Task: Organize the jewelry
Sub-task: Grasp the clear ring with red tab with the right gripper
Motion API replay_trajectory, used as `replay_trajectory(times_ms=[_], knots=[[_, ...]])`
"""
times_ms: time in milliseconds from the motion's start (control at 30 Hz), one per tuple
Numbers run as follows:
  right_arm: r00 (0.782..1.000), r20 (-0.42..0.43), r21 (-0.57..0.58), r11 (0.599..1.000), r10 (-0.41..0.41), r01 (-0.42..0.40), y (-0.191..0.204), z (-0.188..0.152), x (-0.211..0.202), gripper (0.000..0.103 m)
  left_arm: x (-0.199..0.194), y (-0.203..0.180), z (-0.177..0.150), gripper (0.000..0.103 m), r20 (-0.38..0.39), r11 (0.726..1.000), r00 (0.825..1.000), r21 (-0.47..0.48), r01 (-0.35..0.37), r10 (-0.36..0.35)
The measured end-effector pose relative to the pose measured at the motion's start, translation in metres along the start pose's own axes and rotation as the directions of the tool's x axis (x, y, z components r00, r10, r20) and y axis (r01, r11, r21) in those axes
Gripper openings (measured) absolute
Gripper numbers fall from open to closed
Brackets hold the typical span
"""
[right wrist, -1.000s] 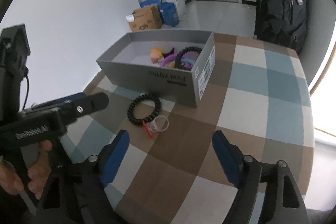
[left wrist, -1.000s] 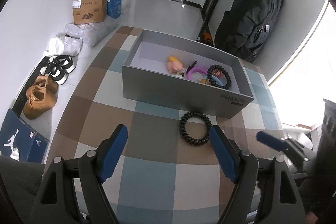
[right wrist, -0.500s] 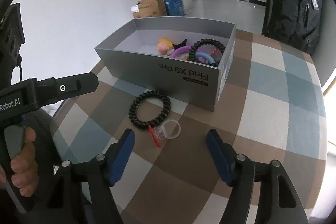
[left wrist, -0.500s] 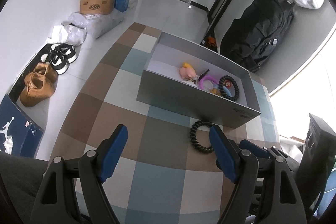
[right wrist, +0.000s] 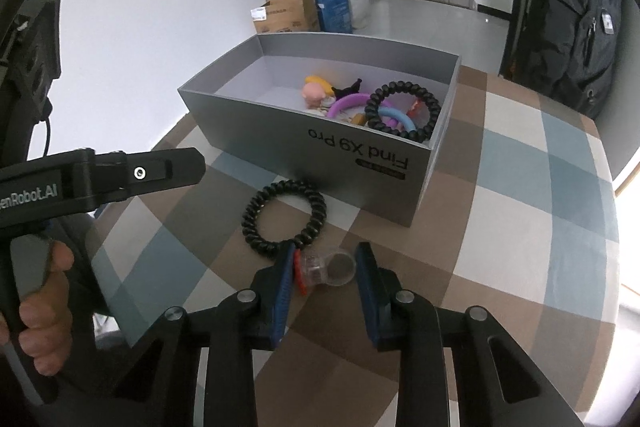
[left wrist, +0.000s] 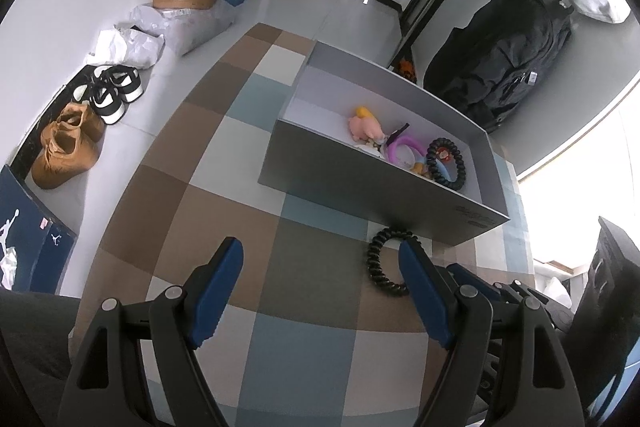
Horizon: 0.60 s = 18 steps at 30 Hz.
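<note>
The right gripper [right wrist: 326, 269] is bracketing a clear plastic ring [right wrist: 330, 269] lying on the checked tablecloth [right wrist: 520, 227], its blue fingers [right wrist: 282, 291] narrowed around it; the left pad is touching the ring's red piece, but whether the right pad is pressing cannot be told. A black spiral hair tie [right wrist: 284, 217] is lying just beyond, beside the grey box [right wrist: 320, 151] of trinkets. The left gripper [left wrist: 320, 271] is hanging wide apart, holding nothing.

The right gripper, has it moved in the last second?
Yes. The right gripper has come down toward the table and narrowed around the clear ring, nearer the grey box.
</note>
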State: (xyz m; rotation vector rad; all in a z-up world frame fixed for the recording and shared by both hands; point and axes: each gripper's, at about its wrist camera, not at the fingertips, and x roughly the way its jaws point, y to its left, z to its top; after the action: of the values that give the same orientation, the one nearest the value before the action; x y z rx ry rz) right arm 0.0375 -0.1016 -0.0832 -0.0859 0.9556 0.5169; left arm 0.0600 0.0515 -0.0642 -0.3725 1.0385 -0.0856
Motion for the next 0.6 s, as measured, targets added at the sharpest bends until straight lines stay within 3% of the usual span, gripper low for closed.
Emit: replay_trajectory(times_ms=[600], knots=[[0.999, 0.04, 0.092, 0.995, 0.029, -0.032, -0.03, 0.006, -0.017, 0.029, 0.007, -0.02, -0.003, 0.077, -0.02, 0.998, 1.0, 0.068, 0.011, -0.01]])
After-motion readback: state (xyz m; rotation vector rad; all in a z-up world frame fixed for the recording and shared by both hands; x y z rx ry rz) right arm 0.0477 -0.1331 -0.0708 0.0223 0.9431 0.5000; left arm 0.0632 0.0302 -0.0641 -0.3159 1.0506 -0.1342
